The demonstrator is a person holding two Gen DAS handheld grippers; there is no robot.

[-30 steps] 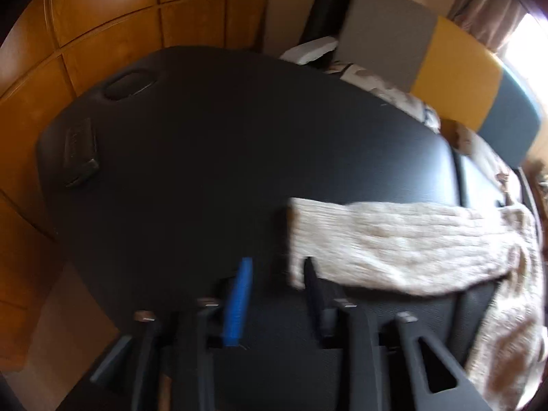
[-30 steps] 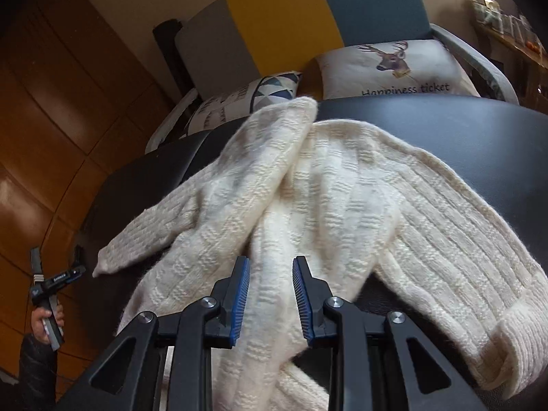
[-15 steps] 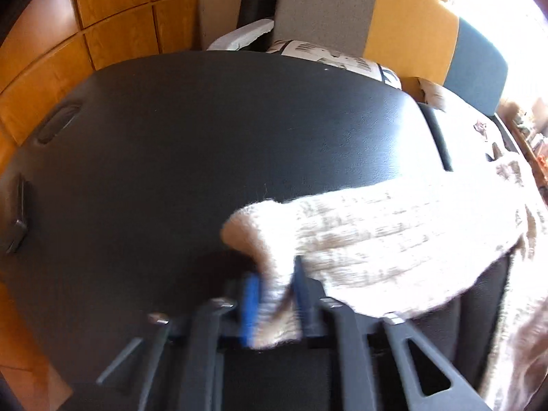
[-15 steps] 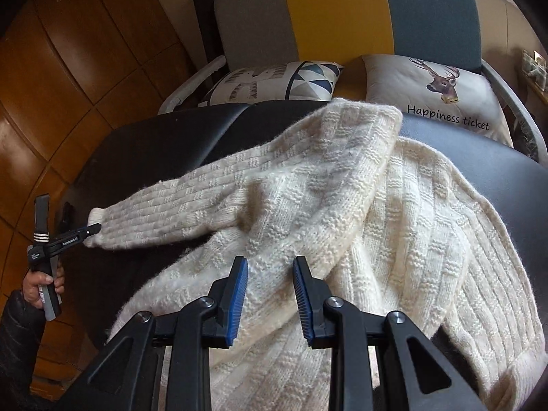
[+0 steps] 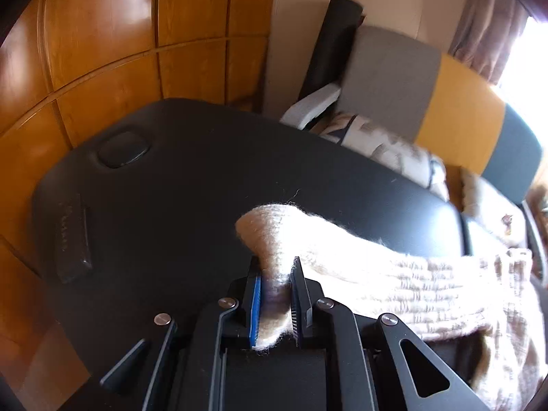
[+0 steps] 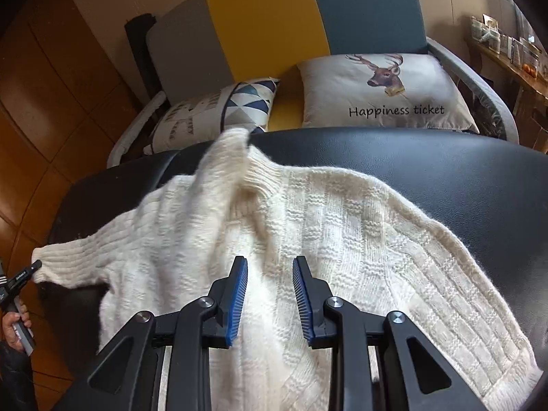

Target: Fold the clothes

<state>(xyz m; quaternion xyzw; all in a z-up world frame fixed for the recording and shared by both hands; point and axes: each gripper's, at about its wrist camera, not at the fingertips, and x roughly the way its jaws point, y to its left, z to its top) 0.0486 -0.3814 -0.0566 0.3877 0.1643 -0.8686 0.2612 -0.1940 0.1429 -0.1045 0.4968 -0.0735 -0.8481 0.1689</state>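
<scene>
Left gripper (image 5: 275, 299) fingers clamped on sweater (image 6: 308, 226) cuff (image 5: 270, 236); sleeve runs rightward to the body on the black counter (image 6: 445, 171). Right gripper (image 6: 269, 299) fingers parted, empty, over the torso.

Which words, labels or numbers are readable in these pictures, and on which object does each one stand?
"Happiness ticket": on the deer pillow, under the deer head.
Grey lettering on the triangle pillow: too blurred to read.
White label on the left gripper, as the right wrist view shows it: too small to read.
Marks on the black tab of the table: not readable.
</scene>
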